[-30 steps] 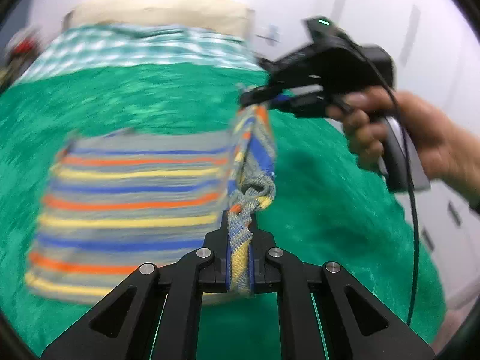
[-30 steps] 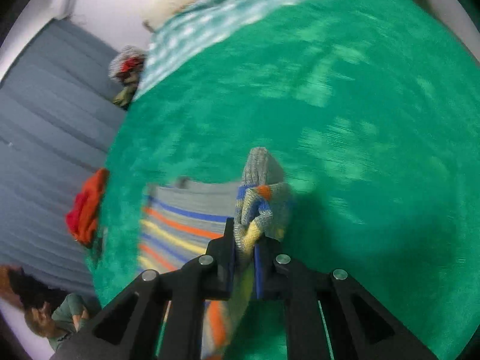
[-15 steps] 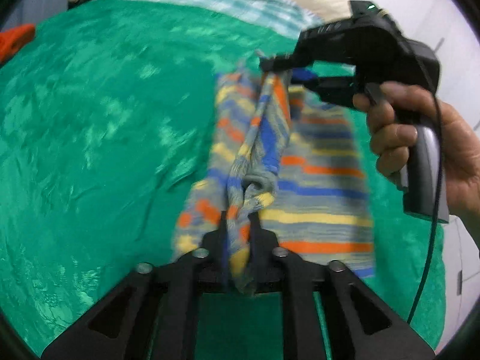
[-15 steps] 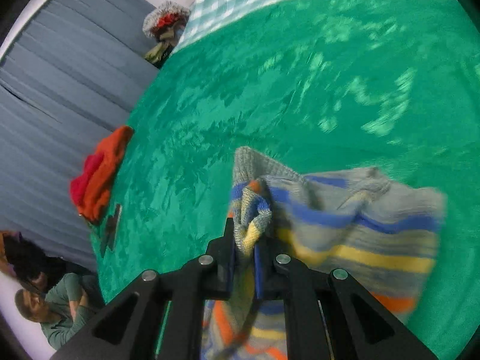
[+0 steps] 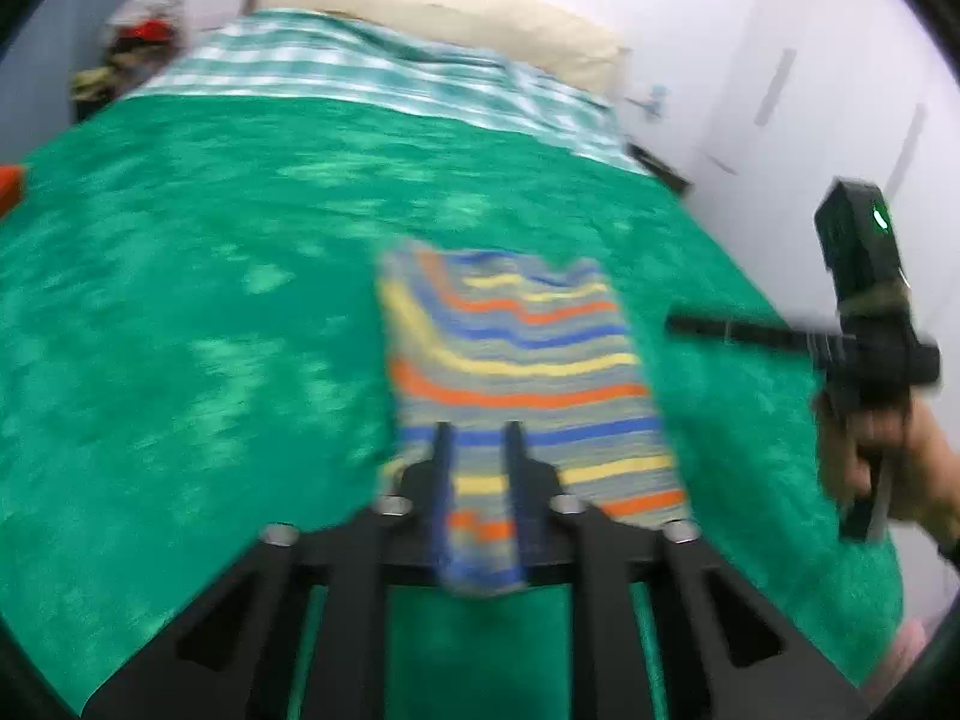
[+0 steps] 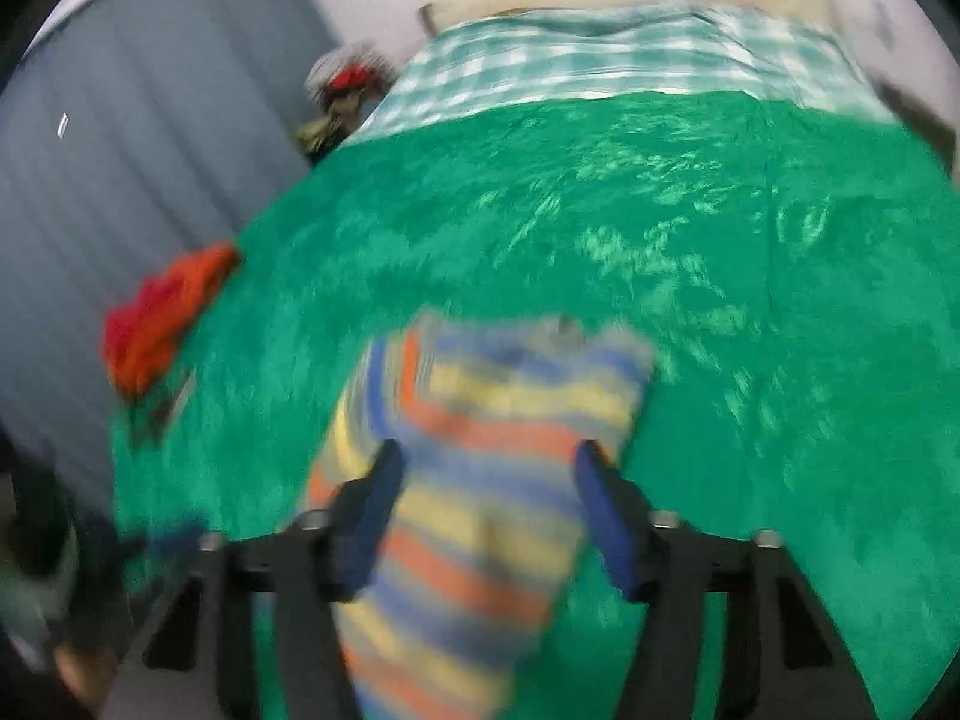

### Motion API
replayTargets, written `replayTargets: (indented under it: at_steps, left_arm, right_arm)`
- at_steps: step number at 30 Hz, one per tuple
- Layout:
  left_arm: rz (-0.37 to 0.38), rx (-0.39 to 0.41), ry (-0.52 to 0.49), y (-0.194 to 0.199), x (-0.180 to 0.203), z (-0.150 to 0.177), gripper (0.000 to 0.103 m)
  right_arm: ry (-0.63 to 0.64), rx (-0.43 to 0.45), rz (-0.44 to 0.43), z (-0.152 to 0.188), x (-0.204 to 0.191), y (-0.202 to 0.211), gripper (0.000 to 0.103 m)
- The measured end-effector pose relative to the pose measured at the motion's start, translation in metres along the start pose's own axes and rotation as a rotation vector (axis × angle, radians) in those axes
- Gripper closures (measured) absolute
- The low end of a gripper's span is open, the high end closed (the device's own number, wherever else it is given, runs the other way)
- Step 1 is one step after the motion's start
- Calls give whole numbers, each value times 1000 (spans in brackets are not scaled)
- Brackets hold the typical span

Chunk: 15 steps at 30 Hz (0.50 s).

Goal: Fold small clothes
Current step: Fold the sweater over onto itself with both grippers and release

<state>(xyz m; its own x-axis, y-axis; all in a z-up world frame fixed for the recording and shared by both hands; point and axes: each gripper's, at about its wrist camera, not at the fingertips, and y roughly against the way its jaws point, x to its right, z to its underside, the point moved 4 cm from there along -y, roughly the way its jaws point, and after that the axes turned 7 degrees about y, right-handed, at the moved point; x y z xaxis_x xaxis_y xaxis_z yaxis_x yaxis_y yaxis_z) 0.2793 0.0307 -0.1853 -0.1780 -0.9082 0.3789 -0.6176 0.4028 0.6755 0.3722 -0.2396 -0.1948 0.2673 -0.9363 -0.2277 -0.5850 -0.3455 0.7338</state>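
Note:
A grey knitted garment (image 5: pixel 516 360) with blue, orange and yellow stripes lies folded in a long strip on the green blanket (image 5: pixel 210 300). My left gripper (image 5: pixel 477 438) sits at its near end, jaws narrow, with a fold of the cloth filling the gap between them. In the right wrist view the same garment (image 6: pixel 498 420) runs under my right gripper (image 6: pixel 489 462), whose jaws are opening wide, the blue pads (image 6: pixel 384 480) clear of the cloth. From the left wrist view the right gripper (image 5: pixel 678 324) hovers right of the garment, held by a hand (image 5: pixel 870 456).
An orange-red garment (image 6: pixel 162 318) lies at the bed's left edge, with a small dark flat object (image 6: pixel 177 399) beside it. A green checked sheet (image 5: pixel 360 72) and a cream pillow cover the bed's far end. A grey curtain (image 6: pixel 120 150) hangs left; a white wall (image 5: pixel 780 90) stands right.
The garment went from hanging bunched between both grippers to lying flat on the blanket. The right gripper opened, let go of it and drew away to the right.

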Motion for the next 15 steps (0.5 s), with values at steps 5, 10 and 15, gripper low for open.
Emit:
replayTargets:
  at_steps: [5, 10, 15]
  left_arm:
    - [-171, -160, -23, -48, -27, 24, 103]
    - [-217, -178, -75, -40, -32, 25, 99]
    - [-187, -91, -60, -6, -35, -20, 79]
  right_arm:
    - [105, -95, -58, 63, -44, -4, 72]
    - [101, -173, 61, 119, -42, -40, 76]
    - [79, -139, 73, 98, -30, -11, 76]
